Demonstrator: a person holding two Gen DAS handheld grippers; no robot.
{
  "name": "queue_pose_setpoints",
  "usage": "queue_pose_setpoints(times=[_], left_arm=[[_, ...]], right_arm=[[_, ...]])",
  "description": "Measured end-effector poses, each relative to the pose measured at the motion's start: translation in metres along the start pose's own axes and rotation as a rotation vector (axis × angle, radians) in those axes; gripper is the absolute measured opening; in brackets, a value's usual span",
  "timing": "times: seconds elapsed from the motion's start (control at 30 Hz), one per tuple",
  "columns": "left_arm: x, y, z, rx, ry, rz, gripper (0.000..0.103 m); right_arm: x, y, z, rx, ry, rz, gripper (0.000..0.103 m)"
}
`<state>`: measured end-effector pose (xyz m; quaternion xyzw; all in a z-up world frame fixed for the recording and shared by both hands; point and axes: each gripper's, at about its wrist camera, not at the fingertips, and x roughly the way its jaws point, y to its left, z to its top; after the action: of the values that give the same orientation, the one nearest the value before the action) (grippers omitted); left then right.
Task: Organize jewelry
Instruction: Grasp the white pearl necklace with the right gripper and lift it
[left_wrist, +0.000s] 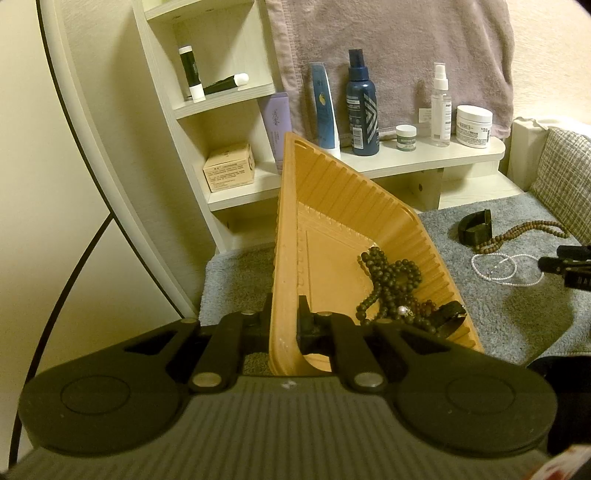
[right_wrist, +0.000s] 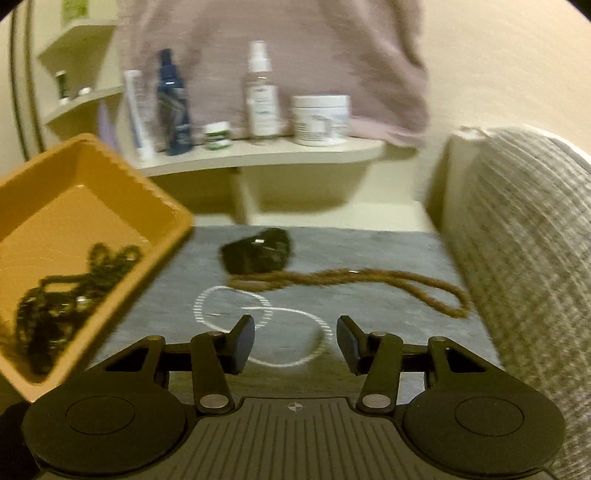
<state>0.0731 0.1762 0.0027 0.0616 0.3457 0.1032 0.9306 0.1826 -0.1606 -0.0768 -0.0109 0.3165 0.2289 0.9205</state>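
My left gripper (left_wrist: 284, 314) is shut on the near wall of an orange ribbed tray (left_wrist: 291, 229) and holds it tilted above the grey mat. Dark bead necklaces (left_wrist: 391, 288) lie heaped in the tray's low corner. The tray (right_wrist: 159, 199) and its beads (right_wrist: 74, 288) also show at the left of the right wrist view. My right gripper (right_wrist: 295, 343) is open and empty, just above a white bead strand (right_wrist: 266, 321) on the mat. A brown bead necklace (right_wrist: 351, 280) and a black bracelet (right_wrist: 258, 251) lie beyond it.
A grey fuzzy mat (left_wrist: 517, 314) covers the surface. A white shelf (left_wrist: 424, 155) behind holds bottles and cream jars, with a pink towel (left_wrist: 388, 55) hanging above. A grey woven cushion (right_wrist: 524, 240) stands on the right. My right gripper's fingers (left_wrist: 565, 266) enter the left wrist view.
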Motion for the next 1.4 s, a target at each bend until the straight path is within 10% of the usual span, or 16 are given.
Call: queue_pose_setpoints(times=[0.67,1.4], left_arm=[[0.001,0.003,0.000,-0.001,0.003,0.000,0.007],[0.002,0.004,0.000,0.000,0.002,-0.002,0.008]], right_arm=[[0.035,0.003,0.001,-0.079,0.075,-0.053,0.003],[-0.047,0.032,0.070,-0.184,-0.186,0.059,0.002]])
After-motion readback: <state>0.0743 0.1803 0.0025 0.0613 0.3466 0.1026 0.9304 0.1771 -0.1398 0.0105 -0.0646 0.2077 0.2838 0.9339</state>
